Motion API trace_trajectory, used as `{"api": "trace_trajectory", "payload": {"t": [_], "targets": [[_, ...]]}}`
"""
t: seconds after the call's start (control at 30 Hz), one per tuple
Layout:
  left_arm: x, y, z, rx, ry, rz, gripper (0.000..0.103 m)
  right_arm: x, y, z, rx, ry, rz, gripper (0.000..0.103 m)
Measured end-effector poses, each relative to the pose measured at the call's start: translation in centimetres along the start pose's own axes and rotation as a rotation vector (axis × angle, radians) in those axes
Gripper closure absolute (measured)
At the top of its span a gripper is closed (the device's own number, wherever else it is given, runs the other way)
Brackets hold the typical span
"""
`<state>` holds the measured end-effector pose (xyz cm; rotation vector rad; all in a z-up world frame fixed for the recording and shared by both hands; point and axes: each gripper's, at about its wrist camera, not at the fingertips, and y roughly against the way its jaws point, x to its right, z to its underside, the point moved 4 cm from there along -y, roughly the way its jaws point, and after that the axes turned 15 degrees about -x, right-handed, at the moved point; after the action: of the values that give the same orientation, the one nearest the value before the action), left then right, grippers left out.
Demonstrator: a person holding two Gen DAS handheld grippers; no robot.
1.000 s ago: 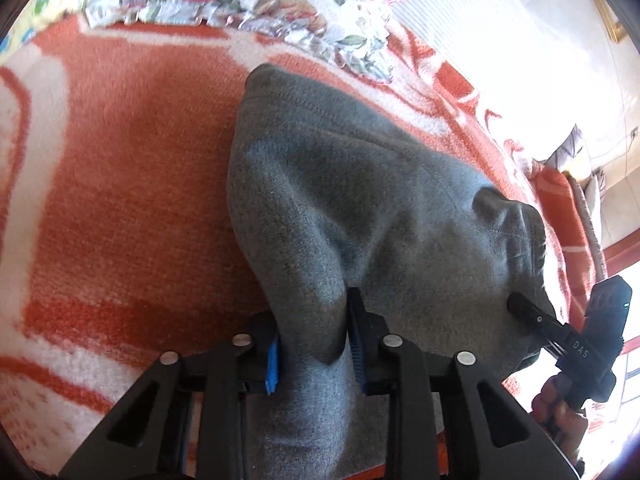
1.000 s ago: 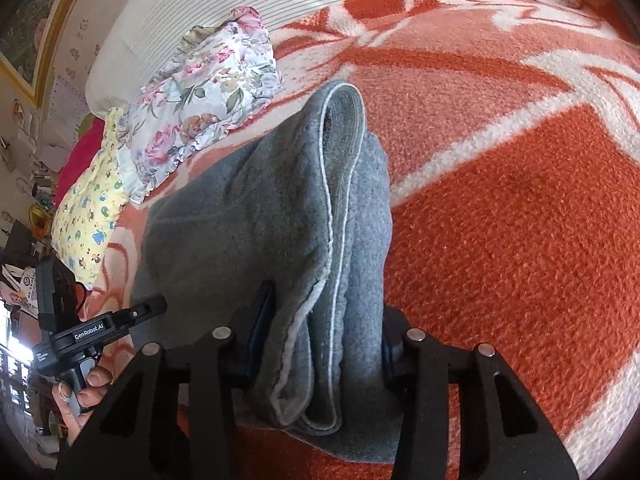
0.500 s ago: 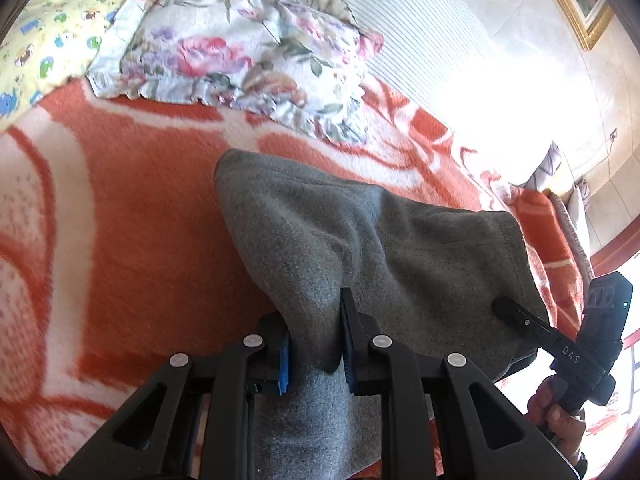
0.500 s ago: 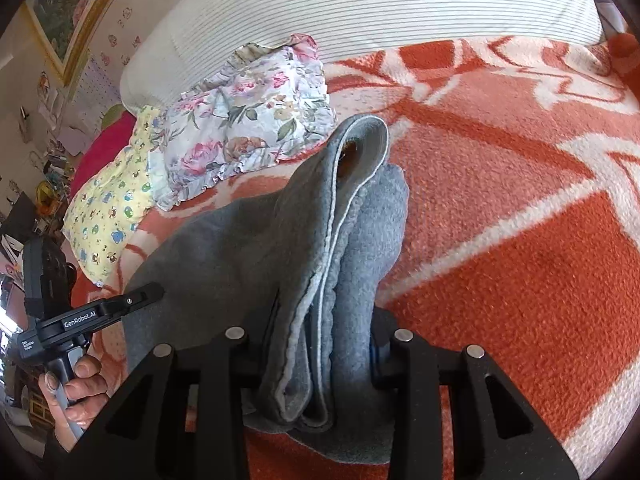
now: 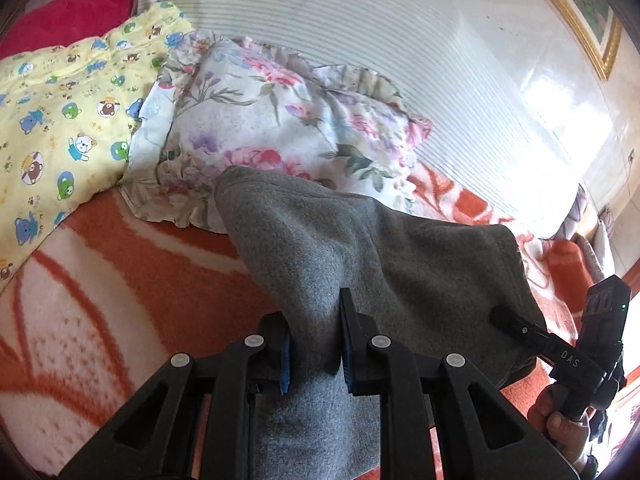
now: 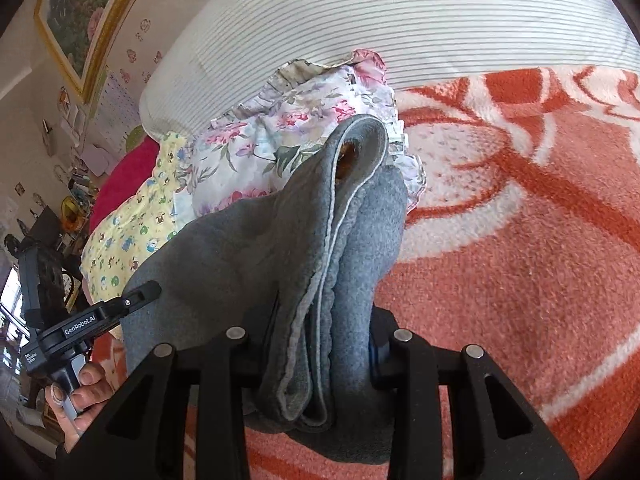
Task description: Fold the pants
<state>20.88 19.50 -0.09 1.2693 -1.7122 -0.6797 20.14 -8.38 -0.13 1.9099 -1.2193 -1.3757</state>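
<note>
The grey fleece pants (image 5: 360, 248) are held up off the orange-and-white blanket (image 5: 100, 300) by both grippers. My left gripper (image 5: 314, 344) is shut on one bunched edge of the pants. My right gripper (image 6: 324, 344) is shut on several stacked layers of the pants (image 6: 280, 248), whose hemmed edge hangs down between the fingers. The cloth spans between the two grippers. The right gripper also shows at the right of the left wrist view (image 5: 520, 326), and the left gripper at the left of the right wrist view (image 6: 132, 300).
A floral pillow (image 5: 280, 120) and a yellow bear-print pillow (image 5: 60, 112) lie beyond the pants. A striped white headboard cushion (image 6: 400, 20) backs the bed. A red cushion (image 5: 68, 12) is at far left. Blanket stretches to the right (image 6: 520, 240).
Both grippers have lifted the pants higher and tilted up toward the pillows. The pants hang more freely and the headboard and pillows fill more of both views.
</note>
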Motion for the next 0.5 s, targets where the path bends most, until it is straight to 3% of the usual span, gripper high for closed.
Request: {"api": "trace_trajectory", "payload": {"t": [0.13,0.23,0.3,0.5], "targets": [[-2.1,-2.8,0.2,-0.063,0.029,-0.034,0.084,1.1,-3.5,-0.4,-0.08,-0.021,0.006,0.067],[-3.5,-4.3,1.8,-0.094,0.056,-0.038,0.079,2.1,-5.0,0.5,-0.137,-0.022,0.073,0.057],[-4.5,-4.4,2.8,-0.099,0.08,-0.027,0.074,3.0,-4.9,1.3,-0.146,-0.039,0.082,0.05],[-5.5,-2.5,4.7,-0.067,0.111,-0.02,0.067,4.5,-2.4,2.0,-0.087,-0.038,0.128,0.049]]}}
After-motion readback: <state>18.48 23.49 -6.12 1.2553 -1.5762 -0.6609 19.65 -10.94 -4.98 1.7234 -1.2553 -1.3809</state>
